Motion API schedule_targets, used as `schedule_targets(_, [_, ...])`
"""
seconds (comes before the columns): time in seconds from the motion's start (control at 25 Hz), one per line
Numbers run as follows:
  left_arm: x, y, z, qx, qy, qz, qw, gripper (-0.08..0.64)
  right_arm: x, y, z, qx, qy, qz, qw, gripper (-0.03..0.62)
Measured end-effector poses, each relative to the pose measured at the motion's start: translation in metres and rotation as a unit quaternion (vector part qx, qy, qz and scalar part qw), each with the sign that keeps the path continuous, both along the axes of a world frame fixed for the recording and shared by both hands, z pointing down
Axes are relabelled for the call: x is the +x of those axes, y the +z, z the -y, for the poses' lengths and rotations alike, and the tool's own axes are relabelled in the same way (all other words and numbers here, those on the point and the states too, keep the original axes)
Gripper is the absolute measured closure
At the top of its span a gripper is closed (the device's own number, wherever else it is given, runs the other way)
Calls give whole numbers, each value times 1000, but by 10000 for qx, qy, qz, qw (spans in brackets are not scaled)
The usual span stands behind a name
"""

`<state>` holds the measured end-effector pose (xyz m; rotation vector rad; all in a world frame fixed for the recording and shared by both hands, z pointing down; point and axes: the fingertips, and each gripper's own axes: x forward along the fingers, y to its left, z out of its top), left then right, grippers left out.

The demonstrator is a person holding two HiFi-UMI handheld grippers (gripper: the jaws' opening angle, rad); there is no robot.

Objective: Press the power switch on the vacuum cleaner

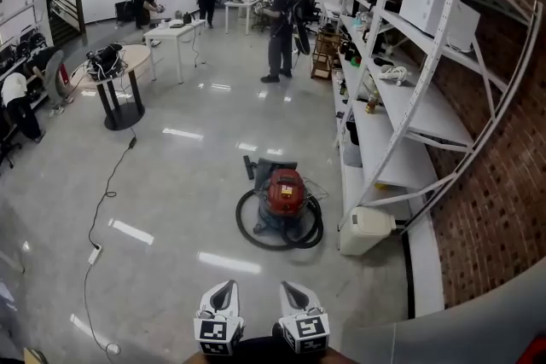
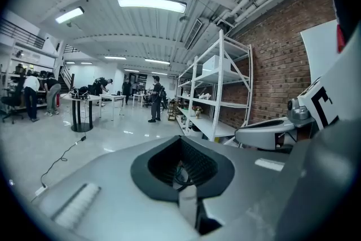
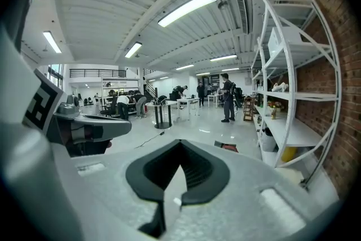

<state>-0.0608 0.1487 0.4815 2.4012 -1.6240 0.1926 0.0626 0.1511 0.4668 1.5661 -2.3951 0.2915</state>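
A white shelving rack [image 1: 401, 89] lines the brick wall. The red vacuum cleaner [image 1: 284, 192] sits on the floor beside it, ringed by its black hose [image 1: 256, 236]. It is well ahead of my left gripper [image 1: 223, 292] and right gripper [image 1: 294, 292], both closed on nothing.

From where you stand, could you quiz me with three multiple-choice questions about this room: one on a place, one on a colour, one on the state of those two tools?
1. Where is the vacuum cleaner?
A. On a shelf
B. On the floor, beside the white shelving
C. On the round table

2. What colour is its top?
A. Red
B. Yellow
C. Green

3. How do the jaws of the left gripper and right gripper stand?
A. Together, with nothing between them
B. Wide apart
C. Closed on the hose

Answers: B, it sits on the floor by the shelving's foot; A, its lid is plainly red; A, each gripper view shows the jaws meeting, empty.
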Motion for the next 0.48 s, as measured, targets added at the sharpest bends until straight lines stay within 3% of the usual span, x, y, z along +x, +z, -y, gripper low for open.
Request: schedule_targets(0.48, [-6, -7, -2, 6, -4, -37, 10000, 546, -12, 11, -2, -115, -197, 166, 9996, 601])
